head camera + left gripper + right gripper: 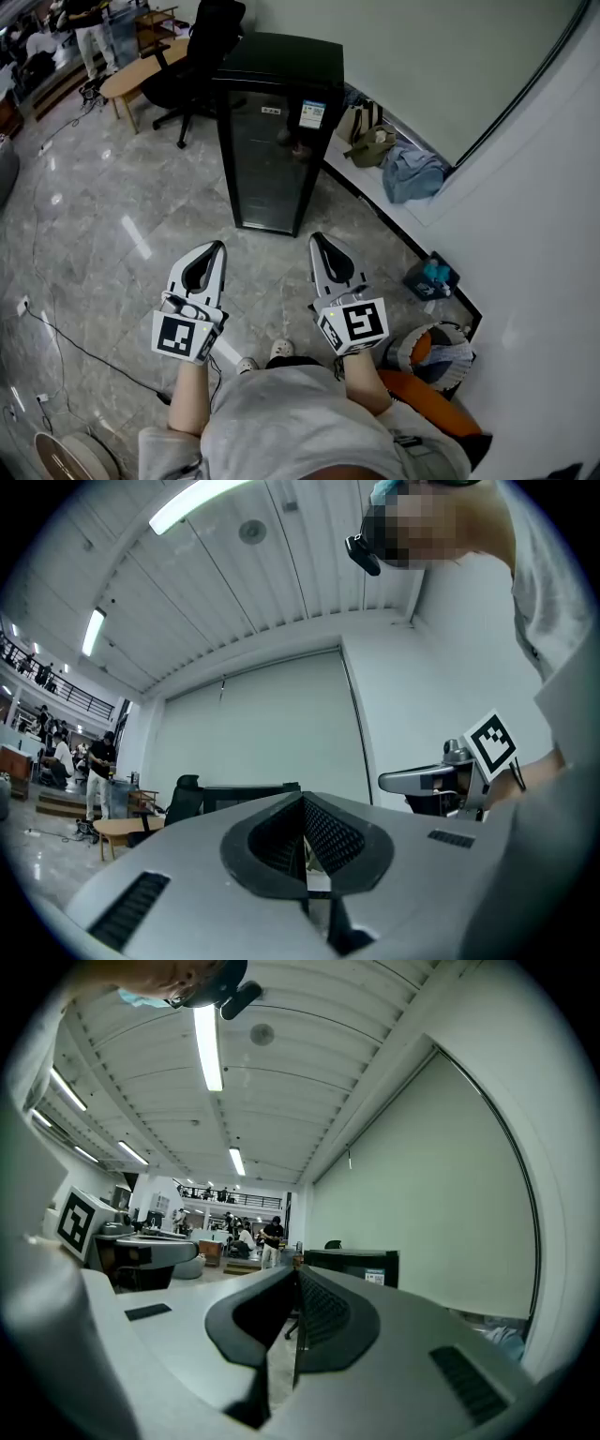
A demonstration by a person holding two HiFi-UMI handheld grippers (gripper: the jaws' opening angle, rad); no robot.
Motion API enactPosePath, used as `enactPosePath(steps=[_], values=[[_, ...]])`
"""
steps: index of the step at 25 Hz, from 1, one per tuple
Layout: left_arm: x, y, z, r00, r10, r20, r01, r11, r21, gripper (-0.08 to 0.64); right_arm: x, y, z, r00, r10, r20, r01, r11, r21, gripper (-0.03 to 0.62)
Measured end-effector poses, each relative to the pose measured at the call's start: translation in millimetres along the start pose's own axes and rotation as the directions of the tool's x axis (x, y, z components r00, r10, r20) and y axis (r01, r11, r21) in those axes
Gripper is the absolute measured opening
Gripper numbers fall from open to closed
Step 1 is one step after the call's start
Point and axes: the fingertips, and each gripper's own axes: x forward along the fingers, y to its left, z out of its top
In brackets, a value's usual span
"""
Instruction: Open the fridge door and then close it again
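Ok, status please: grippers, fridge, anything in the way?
Left gripper shut, empty. Right gripper shut, empty. Fridge ahead, door closed, untouched. Floor between is bare.

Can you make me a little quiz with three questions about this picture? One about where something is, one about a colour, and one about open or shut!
1. Where does the fridge stand?
A. On the floor, ahead of the left gripper and the right gripper
B. Behind the person
C. Hanging from the ceiling

2. What colour is the fridge?
A. White
B. Red
C. Black

3. How is the fridge door right now?
A. Swung wide open
B. Shut
C. Taken off

Answers:
1. A, because the head view shows the fridge on the floor, straight past both grippers.
2. C, because its top and frame are black, with a dark glass front.
3. B, because the door sits flat against the front of the fridge and nothing inside is showing past it.
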Motion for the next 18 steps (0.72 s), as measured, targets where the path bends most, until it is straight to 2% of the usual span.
enactPosePath(steps=[7,12,18], values=[[20,3,-2,0.999,0.029,0.015,-0.029,0.999,0.019,0.015,18,-18,-5,0.999,0.036,0.026,-0.037,0.999,0.015,0.026],[30,10,-6,0.999,0.045,0.013,-0.045,0.999,0.001,0.014,31,-25,-12,0.998,0.056,0.012,-0.057,0.998,0.029,0.026],[55,27,-11,1.0,0.026,0.001,-0.026,1.0,-0.009,0.014,59,-36,-13,0.999,0.05,0.004,-0.05,0.998,0.037,0.026]])
